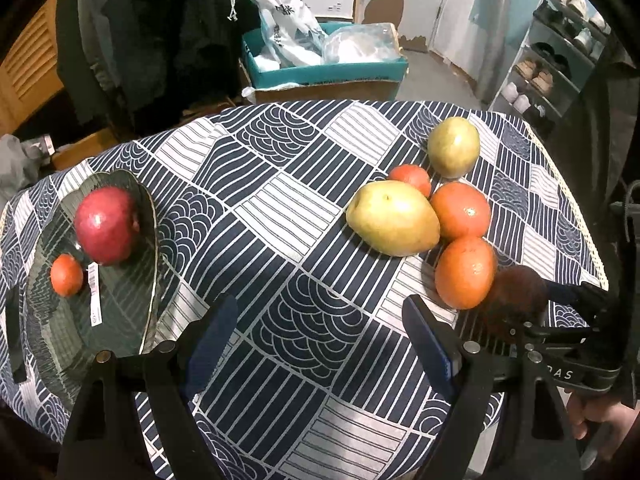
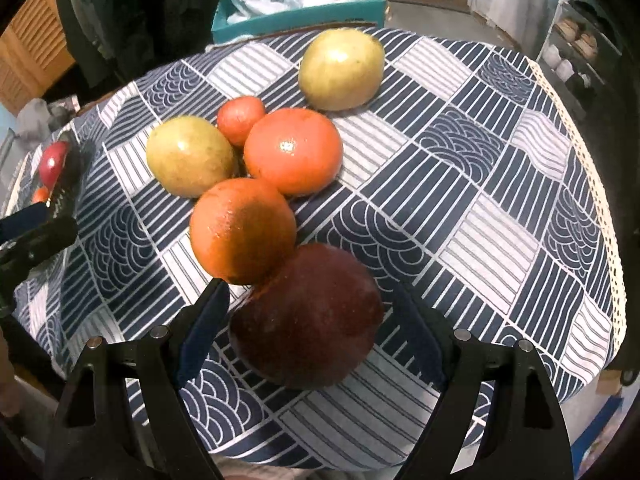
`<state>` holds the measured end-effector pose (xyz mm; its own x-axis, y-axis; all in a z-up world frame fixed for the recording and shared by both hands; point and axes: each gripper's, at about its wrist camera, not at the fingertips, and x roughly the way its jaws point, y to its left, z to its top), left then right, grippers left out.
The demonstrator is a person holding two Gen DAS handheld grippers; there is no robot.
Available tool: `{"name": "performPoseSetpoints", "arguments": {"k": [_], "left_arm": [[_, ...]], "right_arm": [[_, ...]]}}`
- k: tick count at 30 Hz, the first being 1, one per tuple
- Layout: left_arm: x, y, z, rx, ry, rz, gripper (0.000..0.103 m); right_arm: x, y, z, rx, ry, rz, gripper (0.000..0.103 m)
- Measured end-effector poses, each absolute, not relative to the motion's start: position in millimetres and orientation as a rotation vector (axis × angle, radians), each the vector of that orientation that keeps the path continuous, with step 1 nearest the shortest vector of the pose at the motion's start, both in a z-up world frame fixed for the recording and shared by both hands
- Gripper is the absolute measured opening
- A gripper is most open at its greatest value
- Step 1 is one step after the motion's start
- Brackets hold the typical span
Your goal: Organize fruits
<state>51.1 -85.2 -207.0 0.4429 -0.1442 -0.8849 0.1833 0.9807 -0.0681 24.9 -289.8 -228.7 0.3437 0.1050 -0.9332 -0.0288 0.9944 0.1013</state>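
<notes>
From the left wrist, our left gripper (image 1: 320,344) hangs with jaws apart over bare patterned blue-and-white tablecloth (image 1: 280,208); a red apple (image 1: 106,224) rests in the dark glass leaf-shaped dish (image 1: 120,312). From the right wrist, our right gripper (image 2: 308,328) spreads wide around a dark red apple (image 2: 308,316), pads not pressing it, beside a round orange (image 2: 242,230).

"DAS" on right claw (image 1: 576,300) body

— Was the light good?
— Dim and warm, from overhead; small glare spots sat on the large orange (image 2: 293,151), and the dark red apple (image 2: 308,320) lay in shadow.
— Any distortion?
— Heavy fisheye bending with black corners; the far room was soft.
</notes>
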Motion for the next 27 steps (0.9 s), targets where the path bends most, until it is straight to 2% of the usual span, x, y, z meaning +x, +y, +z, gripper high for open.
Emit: {"name": "performPoseSetpoints", "arguments": {"k": [3,7,27], "left_arm": [[53.3,-87.0,-212.1,0.034,1.113,-0.199,0.086],[55.4,-91.0,-213.8,0.025,1.119,-0.211,0.086],[98.6,-125.2,-210.6,-0.015,1.117,-0.281,0.086]], "right_arm": [[25.8,-288.7,-236.1,0.064,1.236,0.088,0.084],[26.8,-289.4,-242.5,0.073,1.249,0.102,0.077],[32.6,-325.7,-212.9,0.079,1.133,-0.007,0.076]]}}
